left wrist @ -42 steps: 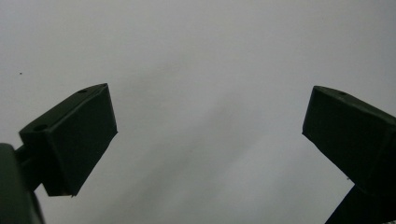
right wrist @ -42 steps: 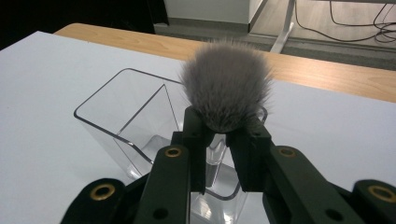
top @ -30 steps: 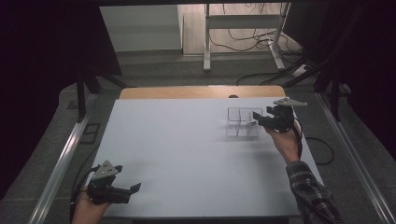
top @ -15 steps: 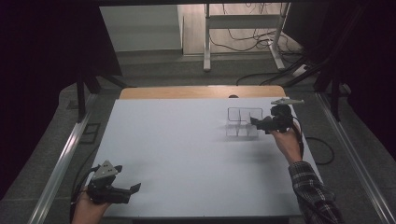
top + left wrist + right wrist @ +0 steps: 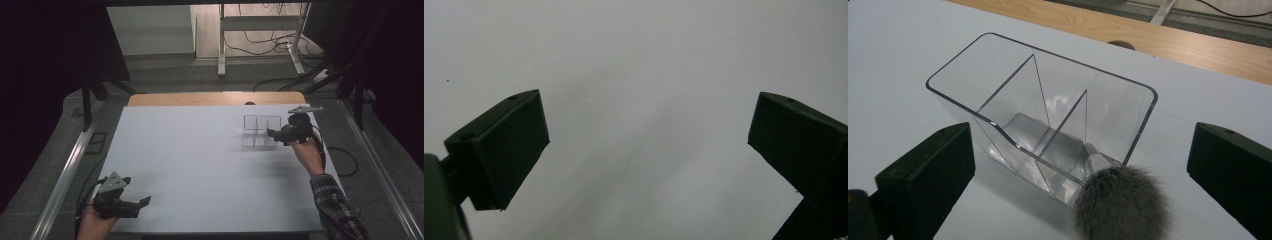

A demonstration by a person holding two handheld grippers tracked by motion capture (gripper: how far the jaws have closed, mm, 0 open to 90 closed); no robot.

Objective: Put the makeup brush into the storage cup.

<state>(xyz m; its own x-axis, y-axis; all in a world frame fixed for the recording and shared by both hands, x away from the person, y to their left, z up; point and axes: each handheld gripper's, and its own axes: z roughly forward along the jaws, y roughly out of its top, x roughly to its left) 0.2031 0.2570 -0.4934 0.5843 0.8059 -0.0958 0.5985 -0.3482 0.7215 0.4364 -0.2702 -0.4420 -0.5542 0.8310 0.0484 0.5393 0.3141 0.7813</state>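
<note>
On the white bench (image 5: 200, 165), which has a strip of bare wood (image 5: 215, 98) along its far edge, a clear plastic organiser (image 5: 261, 131) stands upright towards the far right, open at the top and split by two partitions into three compartments. In the right gripper view a grey brush head (image 5: 1122, 204) with soft, fluffy bristles rises from the compartment at the near right corner of the organiser; its handle is too blurred through the clear wall to make out. Right gripper (image 5: 280, 134): held level just beside the organiser's right side, its fingers spread wide after just opening, gripping nothing, with the brush head between but untouched. Left gripper (image 5: 137, 204): near the left front corner of the bench, well apart from the organiser, fingers wide open and empty.
</note>
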